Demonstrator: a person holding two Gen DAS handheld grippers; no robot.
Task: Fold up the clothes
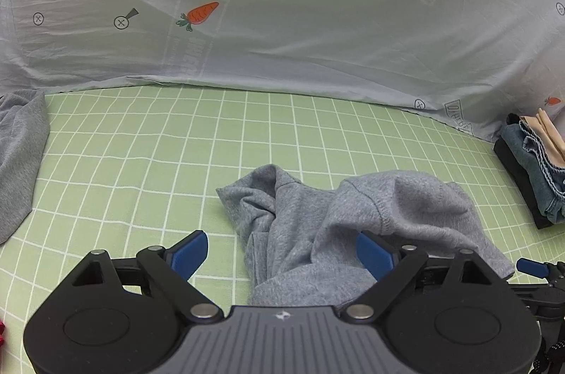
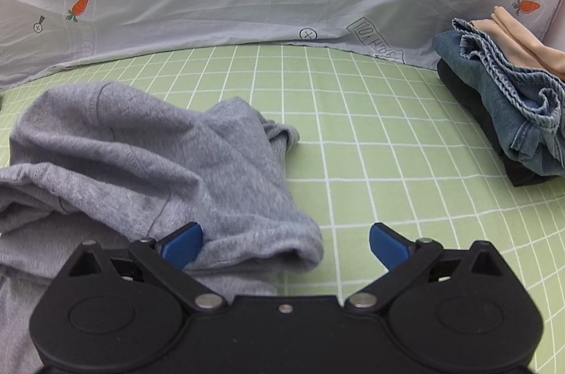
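In the left wrist view, the left gripper [image 1: 282, 250] is seen with its jaws spread wide over the crumpled grey garment [image 1: 317, 215], which lies on the green checked sheet [image 1: 141, 155], with a folded stack of clothes [image 1: 536, 169] well apart to the garment's right. In the right wrist view, the right gripper [image 2: 286, 245] is likewise spread, its left fingertip [image 2: 183, 245] touching the garment's [image 2: 141, 155] near edge, and the stack [image 2: 505, 105] is seen beyond the garment to its right.

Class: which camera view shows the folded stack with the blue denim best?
The right wrist view: the folded stack with blue denim shows its black, denim and beige layers. In the left wrist view, the stack is cut off by the frame edge.
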